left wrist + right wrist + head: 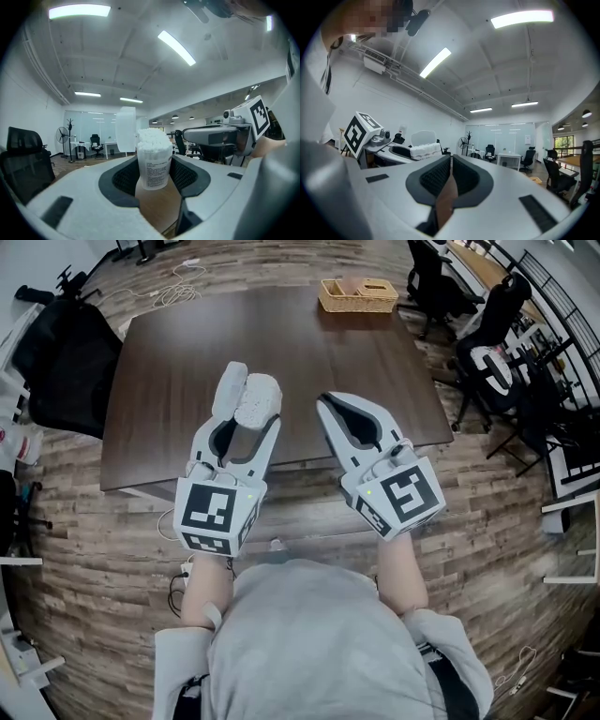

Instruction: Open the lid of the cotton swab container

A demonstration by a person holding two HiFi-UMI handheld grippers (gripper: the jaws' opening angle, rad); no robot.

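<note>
While the right claw [349,413] hangs pressed together and empty over the surface [187,343], the left claw [248,424] pinches the cotton swab container [153,161], lid [125,129] flipped up.

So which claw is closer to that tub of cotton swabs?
Left. The left claw is closed around the cotton swab container; the right claw is shut and empty, off to its right, not touching.

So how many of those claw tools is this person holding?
2. The left claw grips the open cotton swab container; the right claw, shut and empty, is beside it. None seem hidden.
</note>
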